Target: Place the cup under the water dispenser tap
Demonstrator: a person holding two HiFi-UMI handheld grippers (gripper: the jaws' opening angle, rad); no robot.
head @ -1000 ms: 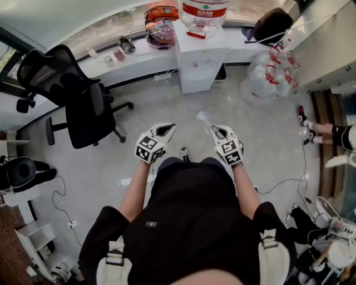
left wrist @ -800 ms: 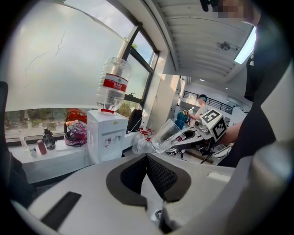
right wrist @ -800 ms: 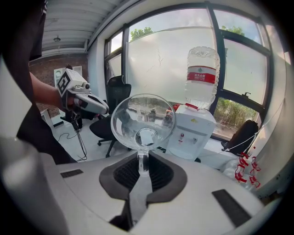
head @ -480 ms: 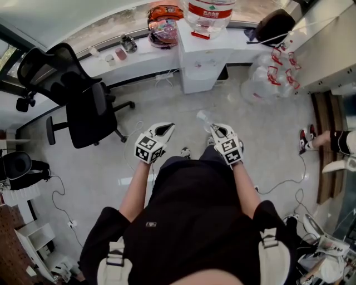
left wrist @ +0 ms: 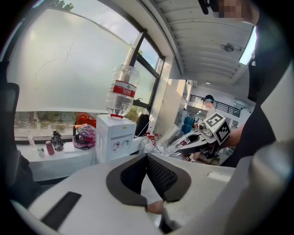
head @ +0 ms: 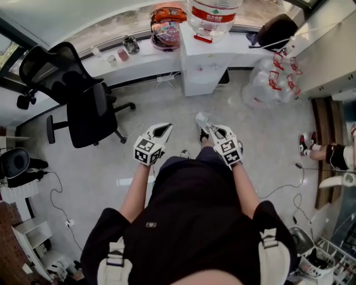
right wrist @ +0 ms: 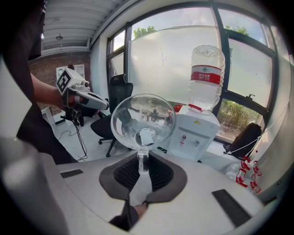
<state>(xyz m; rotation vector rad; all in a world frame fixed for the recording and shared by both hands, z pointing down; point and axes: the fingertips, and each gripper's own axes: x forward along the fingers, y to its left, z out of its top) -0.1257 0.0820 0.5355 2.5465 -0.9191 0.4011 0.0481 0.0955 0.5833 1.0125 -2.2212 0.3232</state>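
Note:
My right gripper (head: 213,131) is shut on a clear plastic cup (head: 202,119), gripping its wall with the mouth pointing forward. In the right gripper view the cup (right wrist: 143,121) fills the centre, above the right gripper (right wrist: 141,169). The white water dispenser (head: 202,65) stands ahead against the window counter with a large bottle (head: 213,13) on top. Its taps (right wrist: 185,137) show on its front face, well beyond the cup. My left gripper (head: 163,129) is held beside the right one, shut and empty; its pads (left wrist: 158,176) meet with nothing between them.
A black office chair (head: 78,100) stands to the left on the floor. The window counter (head: 139,58) carries small bottles and a colourful bag. Empty water bottles (head: 267,83) pile up right of the dispenser. Cables lie on the floor, and another person's foot (head: 305,146) is at the right.
The dispenser and counter have slid slightly down and right in the head view. Both grippers keep the same pose, the cup still in the right one.

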